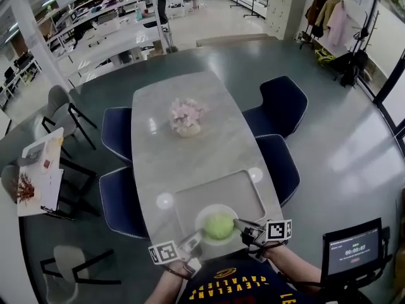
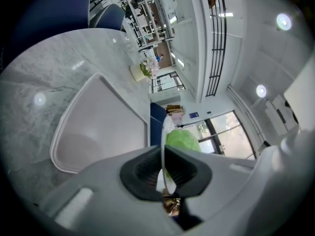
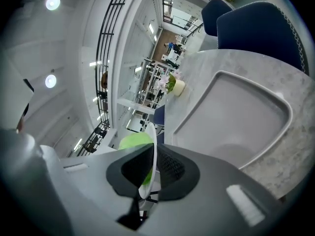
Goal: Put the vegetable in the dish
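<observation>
Head view: the green vegetable (image 1: 219, 226) sits in the white dish (image 1: 202, 219), held at the table's (image 1: 183, 151) near edge. Left gripper view: the left claw (image 2: 165, 173) is clamped tight on the dish rim. Right gripper view: the right claw (image 3: 150, 171) pinches the opposite rim, and uneven hands could tip the dish and roll the vegetable off.

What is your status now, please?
Left tongs and right tongs shut on white dish rim. Cabbage already in dish. Dish at grey tray's near edge; nothing blocking.

Open-plan office: mtg table (image 1: 190, 138) w/ blue chairs (image 1: 285, 103), shelving (image 1: 95, 24), coat rack (image 1: 330, 11).
</observation>
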Tool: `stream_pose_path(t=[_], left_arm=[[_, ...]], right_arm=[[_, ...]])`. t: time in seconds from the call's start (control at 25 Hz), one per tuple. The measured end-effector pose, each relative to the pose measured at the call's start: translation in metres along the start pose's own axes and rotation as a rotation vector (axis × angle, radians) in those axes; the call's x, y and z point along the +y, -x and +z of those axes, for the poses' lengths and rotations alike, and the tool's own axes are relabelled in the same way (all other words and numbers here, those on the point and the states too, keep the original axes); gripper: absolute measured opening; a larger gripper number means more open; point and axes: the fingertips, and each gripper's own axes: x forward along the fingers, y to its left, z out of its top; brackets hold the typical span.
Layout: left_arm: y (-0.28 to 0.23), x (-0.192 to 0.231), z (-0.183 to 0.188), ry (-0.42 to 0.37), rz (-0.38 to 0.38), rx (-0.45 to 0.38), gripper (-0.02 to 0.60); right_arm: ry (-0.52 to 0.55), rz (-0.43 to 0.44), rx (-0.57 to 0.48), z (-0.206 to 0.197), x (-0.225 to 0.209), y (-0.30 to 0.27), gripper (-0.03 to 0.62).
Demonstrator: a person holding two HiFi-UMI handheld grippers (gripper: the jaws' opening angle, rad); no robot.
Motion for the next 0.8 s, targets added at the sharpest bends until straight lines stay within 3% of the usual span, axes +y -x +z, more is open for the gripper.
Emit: stream_pose_path(t=[0.36, 0.6, 0.8], left_arm=[[-0.033, 0.021, 0.019, -0.001, 0.037, -0.003, 0.014], [-0.067, 0.048, 0.051, 0.009, 0.064, -0.009, 0.014], [-0.073, 0.065, 0.050, 0.021, 0.086, 0.017, 0.015]], right_arm=[[-0.009, -0.018, 0.039, 0.029, -0.033, -0.016, 0.023], [-0.012, -0.016, 0.055, 0.064, -0.067, -0.044, 0.025], [-0.041, -0.057, 0.065, 0.062, -0.086, -0.049, 0.026]])
